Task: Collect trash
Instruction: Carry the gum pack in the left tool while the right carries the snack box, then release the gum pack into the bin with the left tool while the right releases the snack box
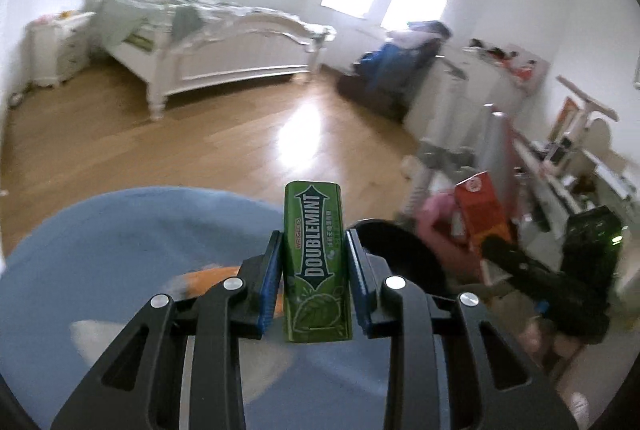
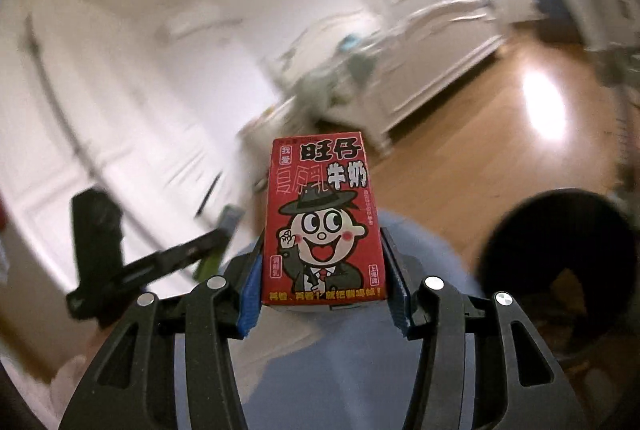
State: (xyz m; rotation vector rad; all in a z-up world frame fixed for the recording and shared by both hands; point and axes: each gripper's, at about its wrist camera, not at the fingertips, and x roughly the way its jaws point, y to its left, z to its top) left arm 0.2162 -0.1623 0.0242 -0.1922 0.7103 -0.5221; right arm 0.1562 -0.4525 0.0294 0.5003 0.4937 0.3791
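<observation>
My left gripper (image 1: 314, 242) is shut on a green Doublemint gum pack (image 1: 316, 262), held upright above a round blue surface (image 1: 120, 254). My right gripper (image 2: 322, 246) is shut on a red milk carton (image 2: 322, 218) with a cartoon face, also above the blue surface (image 2: 420, 262). A black bin (image 2: 560, 262) stands open to the right of the carton; it also shows in the left wrist view (image 1: 400, 250) just right of the gum pack. The right gripper with the carton (image 1: 480, 214) shows at the right of the left wrist view. The left gripper (image 2: 224, 226) shows at the left of the right wrist view.
A white bed (image 1: 224, 46) stands across the wooden floor (image 1: 240, 134). A white dresser (image 1: 480, 90) and a cluttered desk (image 1: 568, 166) line the right wall. An orange thing (image 1: 212, 278) lies blurred on the blue surface under the left fingers. White wardrobe doors (image 2: 100, 134) are at the left.
</observation>
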